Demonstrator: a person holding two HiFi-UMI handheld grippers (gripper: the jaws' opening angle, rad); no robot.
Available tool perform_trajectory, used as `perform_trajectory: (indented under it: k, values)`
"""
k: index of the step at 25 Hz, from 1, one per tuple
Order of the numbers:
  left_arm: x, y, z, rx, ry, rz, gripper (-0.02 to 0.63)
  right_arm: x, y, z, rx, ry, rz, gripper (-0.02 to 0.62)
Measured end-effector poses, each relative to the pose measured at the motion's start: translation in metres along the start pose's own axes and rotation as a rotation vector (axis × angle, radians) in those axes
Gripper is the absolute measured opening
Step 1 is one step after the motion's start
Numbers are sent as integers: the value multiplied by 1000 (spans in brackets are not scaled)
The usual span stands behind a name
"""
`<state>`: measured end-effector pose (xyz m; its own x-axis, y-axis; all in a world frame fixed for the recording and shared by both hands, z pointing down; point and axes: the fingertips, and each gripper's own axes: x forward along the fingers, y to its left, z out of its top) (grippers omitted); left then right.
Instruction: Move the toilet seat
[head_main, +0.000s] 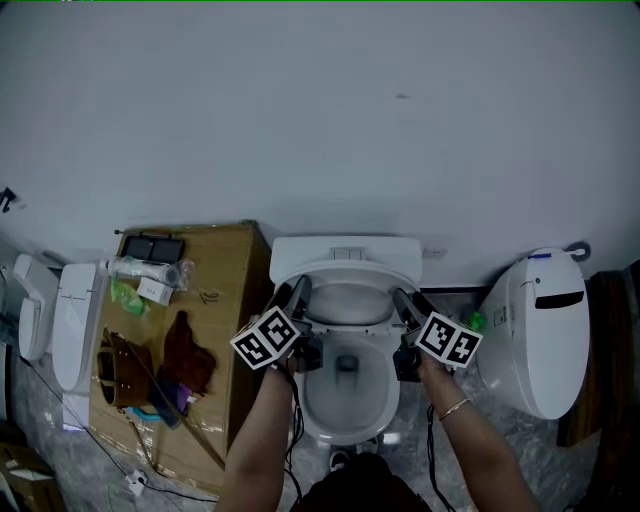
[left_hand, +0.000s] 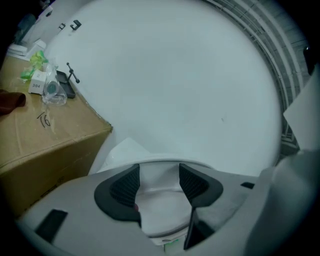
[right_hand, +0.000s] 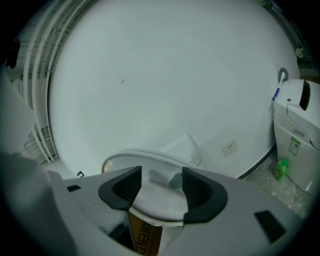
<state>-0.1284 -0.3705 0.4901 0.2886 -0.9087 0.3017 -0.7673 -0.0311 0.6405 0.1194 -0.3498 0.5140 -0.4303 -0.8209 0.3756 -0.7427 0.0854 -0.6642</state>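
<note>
Light is dim, even and cool-grey; the plain pale wall (head_main: 320, 110) is brightest, the near grey floor (head_main: 30, 400) darkest. Shadows are soft. Both gripper views bow strongly and blacken at the corners; the white plastic toilet seat (left_hand: 159, 200) close to the lens looks soft.

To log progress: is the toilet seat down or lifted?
Lifted partway: the toilet seat tilts above the open bowl, its sides clamped by the left gripper and right gripper.
</note>
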Motion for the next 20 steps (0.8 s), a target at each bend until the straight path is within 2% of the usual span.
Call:
perform_trajectory:
  k: [7,15,20]
  values:
    - [1,0,0,24,14,33,259,1,-3,-1,-75,9,-63,249]
    - [1,0,-2,73,36,62,259,3,-1,-4,-229,39,-141,249]
    - [-12,3,-16,159,85,96,195,-3,6,-22,-292,93,-124,243]
